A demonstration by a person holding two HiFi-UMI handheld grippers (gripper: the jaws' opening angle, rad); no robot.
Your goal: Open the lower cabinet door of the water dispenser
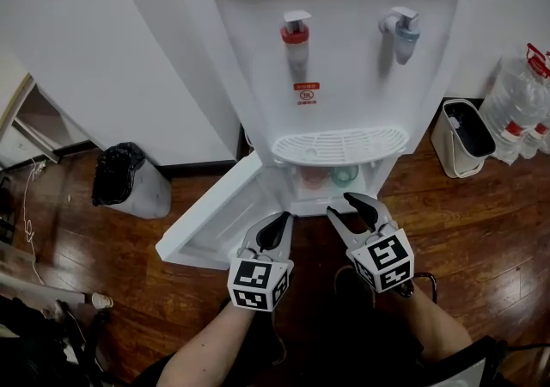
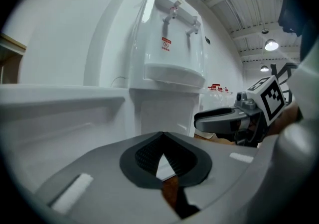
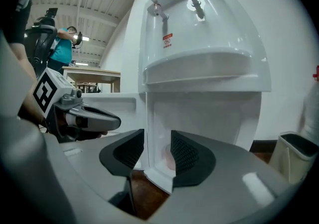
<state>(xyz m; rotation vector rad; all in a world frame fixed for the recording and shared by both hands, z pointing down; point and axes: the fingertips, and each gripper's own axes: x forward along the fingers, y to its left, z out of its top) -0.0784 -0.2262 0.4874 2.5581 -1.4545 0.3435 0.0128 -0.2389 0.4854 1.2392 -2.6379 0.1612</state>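
The white water dispenser stands against the wall, with a red tap and a blue tap above its drip tray. Its lower cabinet door is swung out to the left. In the exposed compartment sit a pinkish cup and a greenish cup. My left gripper is shut with nothing in it, just right of the door's free edge. My right gripper is open and empty in front of the compartment. In the right gripper view the compartment's left edge shows beyond the parted jaws. The left gripper view has the closed tips facing the door's inner side.
A grey bin lined with a black bag stands on the wooden floor at the left. A white waste bin and large water bottles are at the right. A person stands far behind a table in the right gripper view.
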